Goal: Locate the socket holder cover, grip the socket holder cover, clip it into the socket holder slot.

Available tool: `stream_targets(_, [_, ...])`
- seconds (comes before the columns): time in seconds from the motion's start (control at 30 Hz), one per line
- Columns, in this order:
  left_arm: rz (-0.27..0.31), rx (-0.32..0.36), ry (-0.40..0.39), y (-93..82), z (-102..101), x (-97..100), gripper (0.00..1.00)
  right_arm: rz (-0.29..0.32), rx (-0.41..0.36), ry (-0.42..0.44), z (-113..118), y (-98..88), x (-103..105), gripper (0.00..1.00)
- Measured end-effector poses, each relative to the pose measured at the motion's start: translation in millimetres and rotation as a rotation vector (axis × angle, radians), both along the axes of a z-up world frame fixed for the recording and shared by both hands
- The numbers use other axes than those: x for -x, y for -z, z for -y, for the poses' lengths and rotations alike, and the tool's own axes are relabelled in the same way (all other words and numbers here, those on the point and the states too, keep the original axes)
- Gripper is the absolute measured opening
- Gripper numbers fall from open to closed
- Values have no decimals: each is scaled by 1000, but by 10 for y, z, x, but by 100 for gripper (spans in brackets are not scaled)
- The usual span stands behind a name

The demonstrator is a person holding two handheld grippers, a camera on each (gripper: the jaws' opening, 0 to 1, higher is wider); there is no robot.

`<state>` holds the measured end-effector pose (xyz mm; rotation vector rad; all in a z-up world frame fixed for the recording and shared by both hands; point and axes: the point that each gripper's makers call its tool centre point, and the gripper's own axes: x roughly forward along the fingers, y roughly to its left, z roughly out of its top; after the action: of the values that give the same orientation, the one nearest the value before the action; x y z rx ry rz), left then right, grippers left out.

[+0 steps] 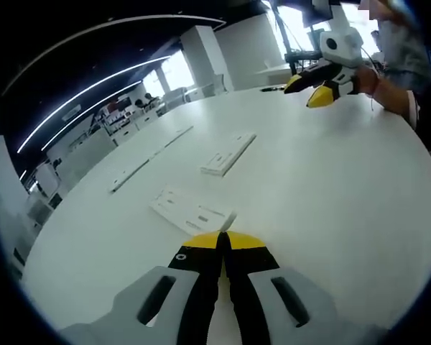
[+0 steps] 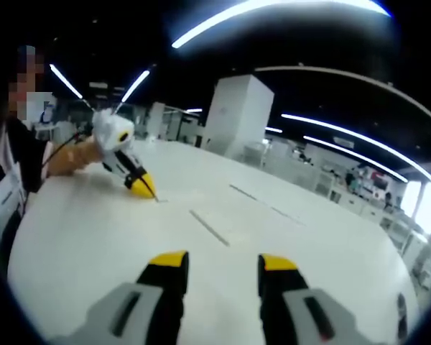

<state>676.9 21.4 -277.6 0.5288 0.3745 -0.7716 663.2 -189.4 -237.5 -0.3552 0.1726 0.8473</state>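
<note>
Left yellow-tipped gripper (image 1: 223, 241) pressed together, nearest flat white plastic cover plate (image 1: 190, 210) just ahead-left, long axis crosswise; right gripper (image 2: 219, 262) spread apart.

Open-plan office: long ceiling light strips (image 1: 93, 86) at upper left, white pillar (image 2: 237, 115) at centre, rows of desks (image 2: 359, 190) at right, large white bench (image 1: 330, 172).

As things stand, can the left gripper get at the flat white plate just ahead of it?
Probably yes: the left gripper sits right at the near edge of the flat white plate, with nothing between them. Its jaws are shut, so it must open first.
</note>
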Motion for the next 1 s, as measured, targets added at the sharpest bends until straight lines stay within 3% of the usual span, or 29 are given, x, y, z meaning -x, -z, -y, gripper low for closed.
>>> stream_targets(1.0, [24, 2, 8, -5, 26, -36, 3, 5, -1, 18, 28, -8, -28, 40])
